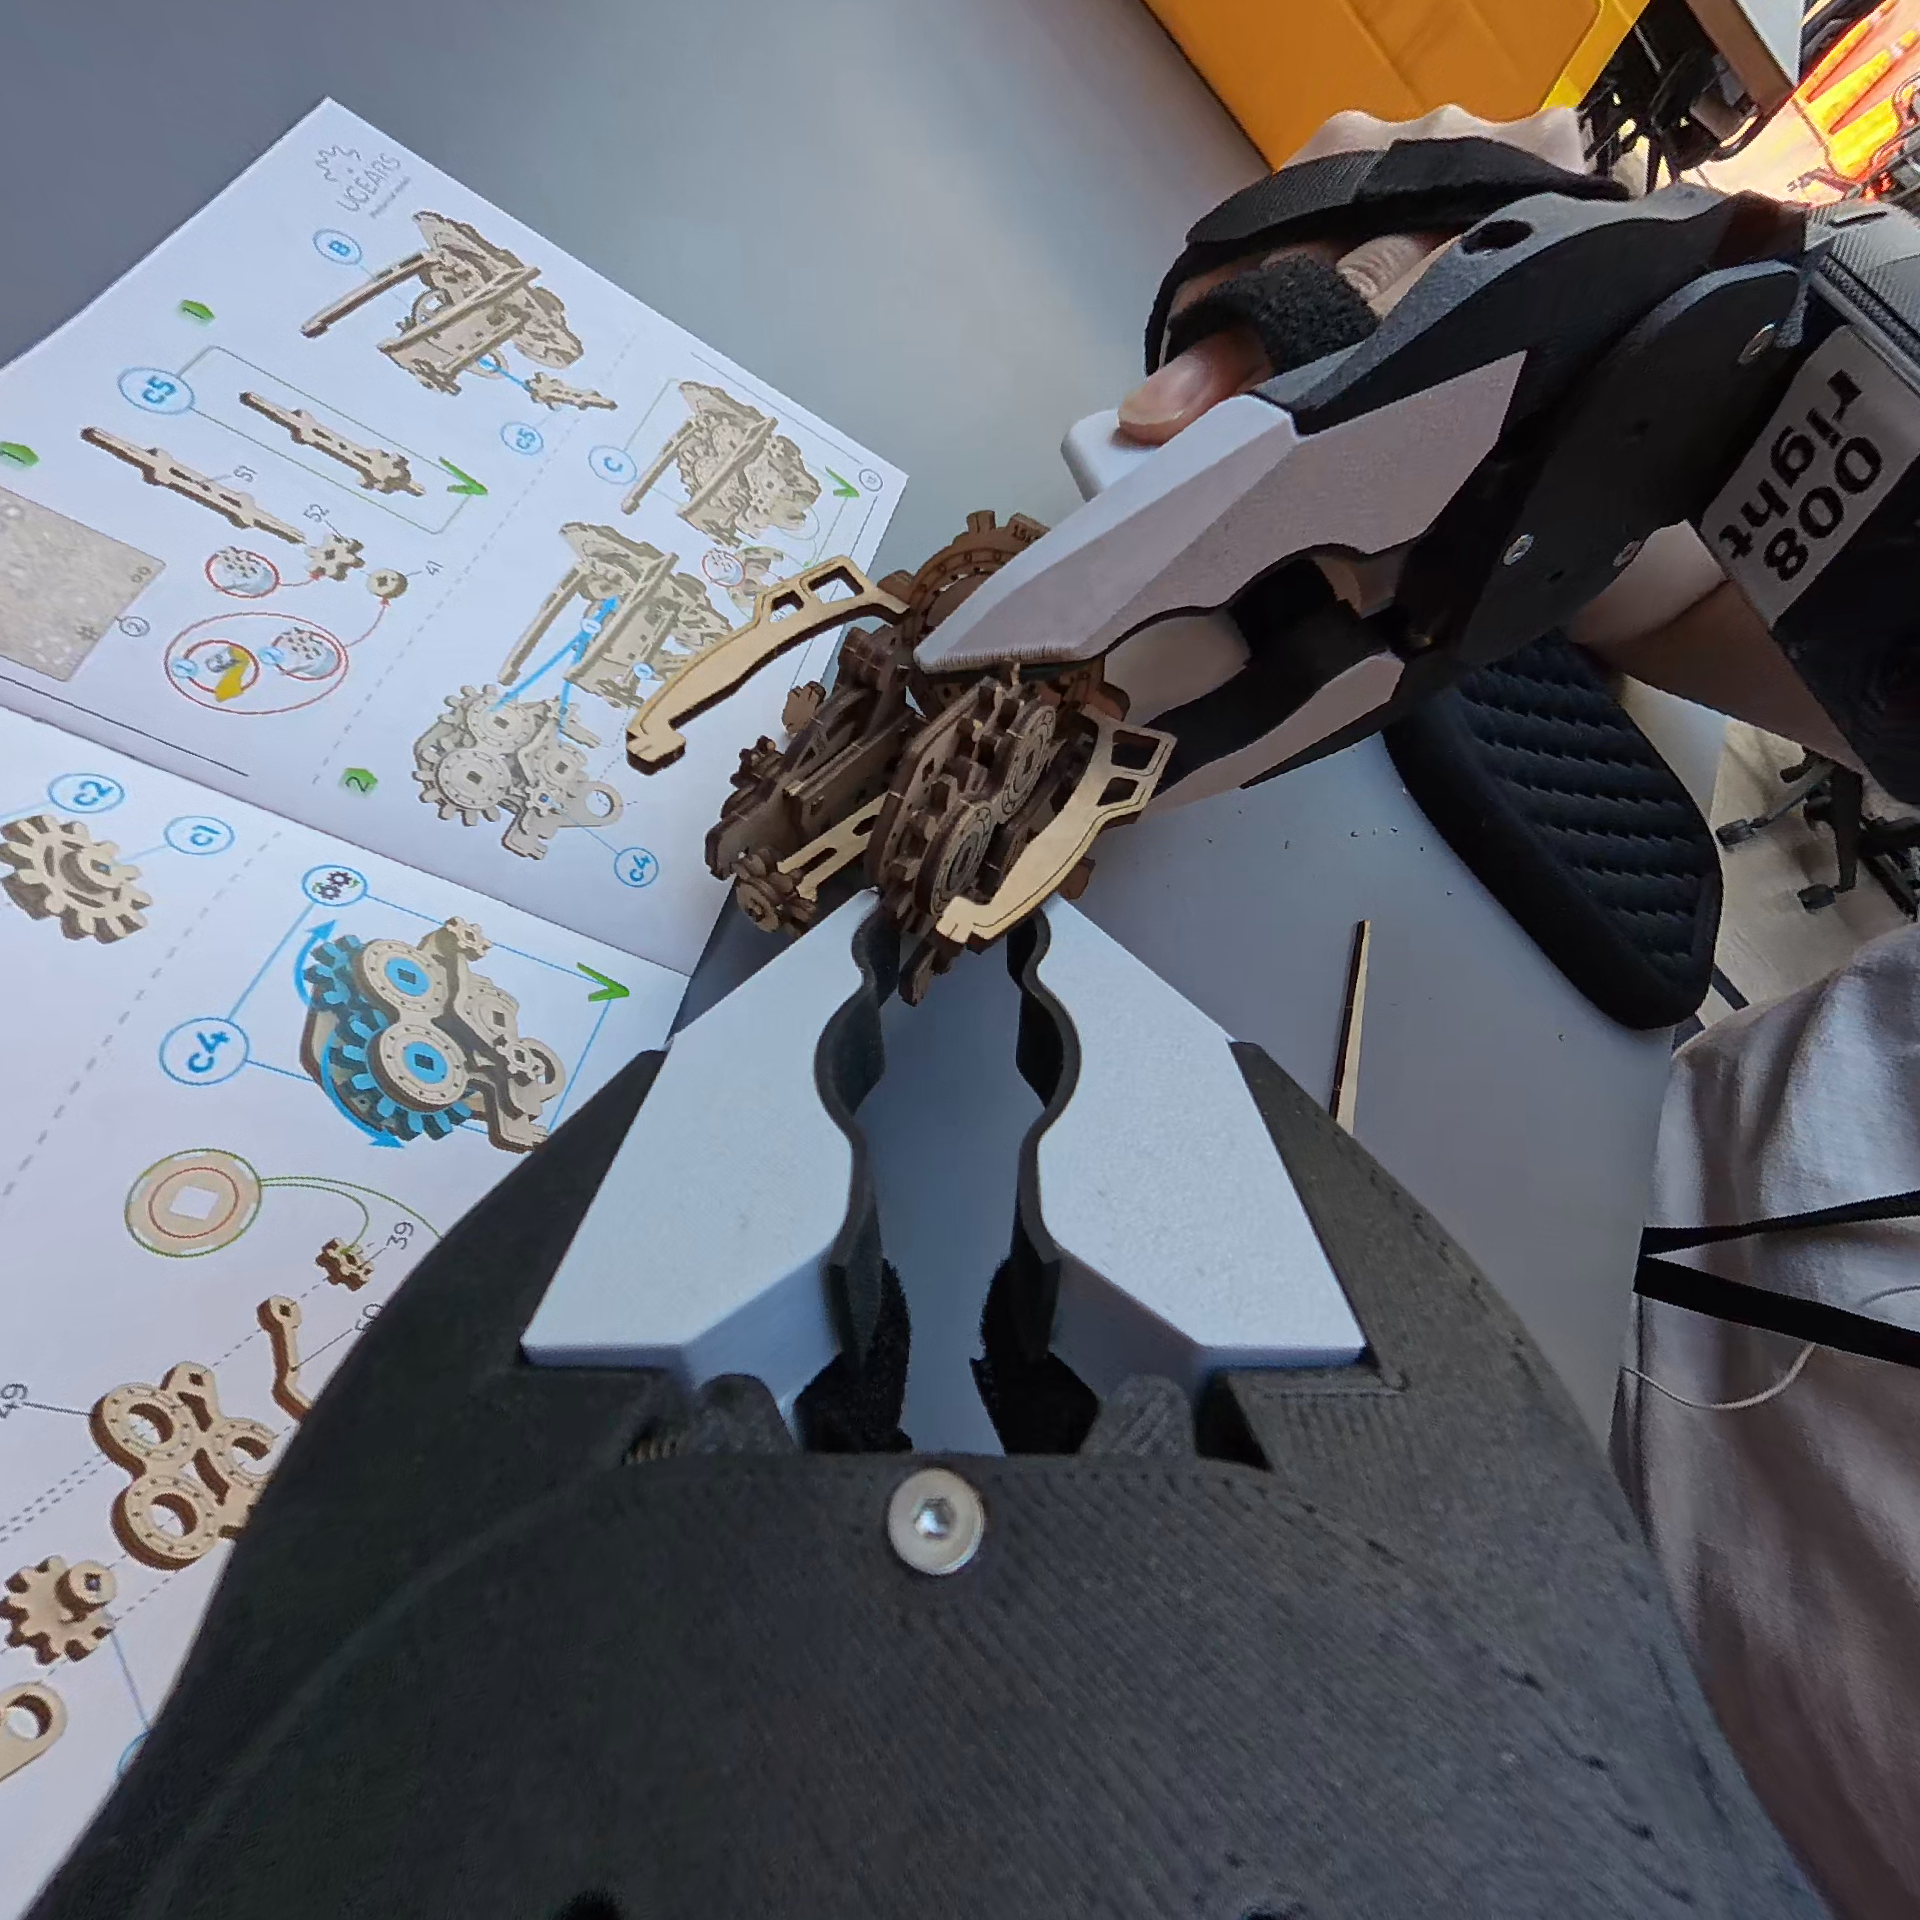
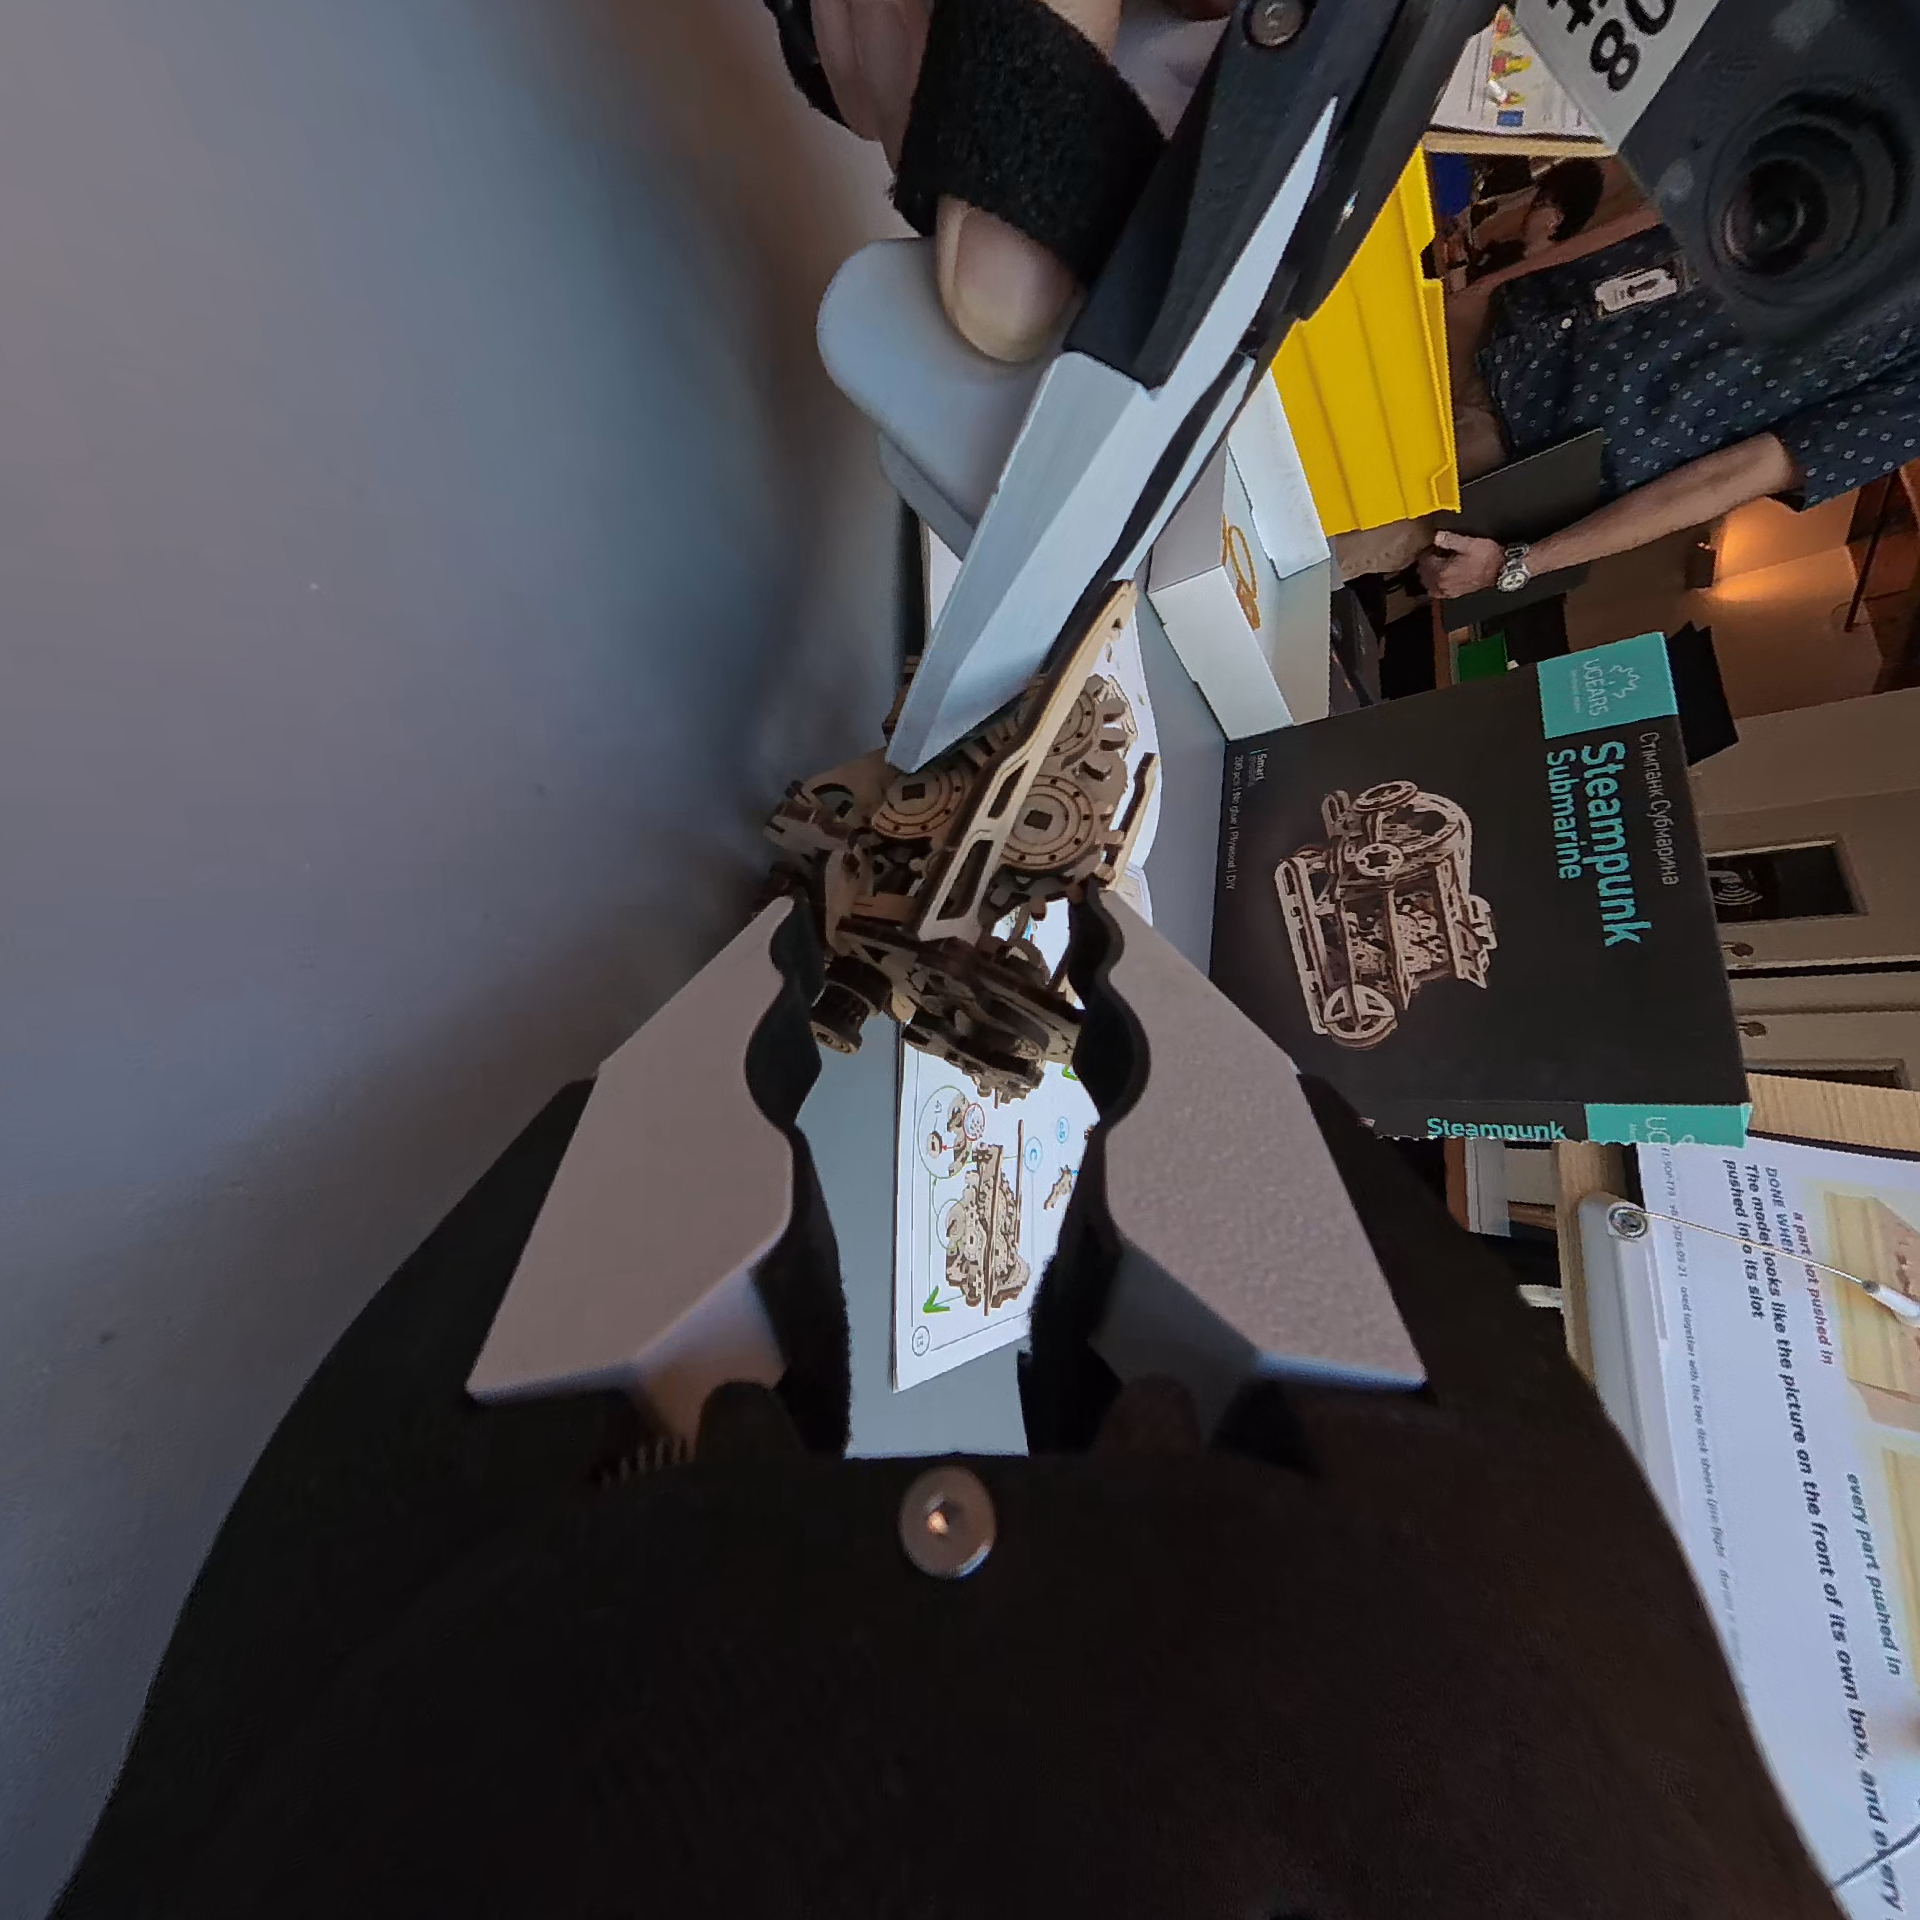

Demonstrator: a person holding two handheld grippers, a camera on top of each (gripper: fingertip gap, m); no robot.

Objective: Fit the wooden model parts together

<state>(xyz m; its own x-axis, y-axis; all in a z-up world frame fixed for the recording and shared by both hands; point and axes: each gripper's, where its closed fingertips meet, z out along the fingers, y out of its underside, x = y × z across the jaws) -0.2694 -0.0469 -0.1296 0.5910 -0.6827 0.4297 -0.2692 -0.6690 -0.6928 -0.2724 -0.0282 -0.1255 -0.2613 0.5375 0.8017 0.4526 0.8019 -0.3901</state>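
The wooden model [image 1: 914, 790], a dark cluster of gears with pale curved frame pieces [image 1: 748, 655], is held in the air over the grey table [image 1: 727, 208]. My left gripper [image 1: 945, 930] grips its lower edge, a gear and a pale curved piece between the tips. My right gripper [image 1: 1039, 707] comes in from the upper right and clamps the model's top. In the right wrist view the model [image 2: 935, 914] sits between my right gripper's [image 2: 940, 920] tips, and a left gripper finger [image 2: 1029, 582] reaches down onto it from above.
An open instruction booklet [image 1: 312, 623] lies on the table at left. A thin wooden stick [image 1: 1351, 1029] lies at right. The black kit box [image 2: 1486, 904], a white box [image 2: 1226, 613], a yellow bin [image 2: 1361, 353] and a printed sheet [image 2: 1787, 1455] stand beyond. A person [image 2: 1662, 395] stands at the back. Both grippers' tips are close together, under 4 cm apart.
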